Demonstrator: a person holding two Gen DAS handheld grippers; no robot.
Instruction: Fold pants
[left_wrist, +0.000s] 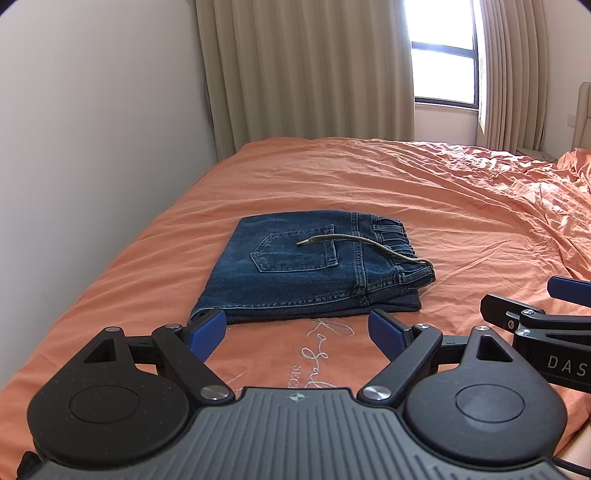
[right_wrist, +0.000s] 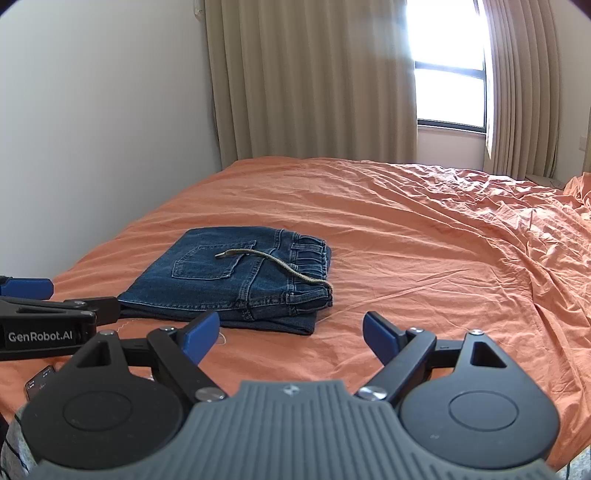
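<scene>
Blue denim pants (left_wrist: 306, 266) (right_wrist: 236, 277) lie folded into a compact rectangle on the orange bed, back pocket up, elastic waistband to the right. A tan drawstring (left_wrist: 365, 243) (right_wrist: 273, 262) trails across the pocket. My left gripper (left_wrist: 297, 332) hovers open just in front of the pants' near edge, nothing between its blue pads. My right gripper (right_wrist: 290, 332) is open too, near the pants' front right corner, and holds nothing. Each gripper shows at the edge of the other's view: the right gripper (left_wrist: 539, 306) and the left gripper (right_wrist: 51, 299).
An orange bedsheet (left_wrist: 424, 192) (right_wrist: 424, 229), wrinkled on the right, covers the bed. A white wall (left_wrist: 92, 129) runs along the left. Beige curtains (left_wrist: 306, 66) and a bright window (left_wrist: 443, 55) stand behind. A phone (right_wrist: 38, 384) lies at the near left edge.
</scene>
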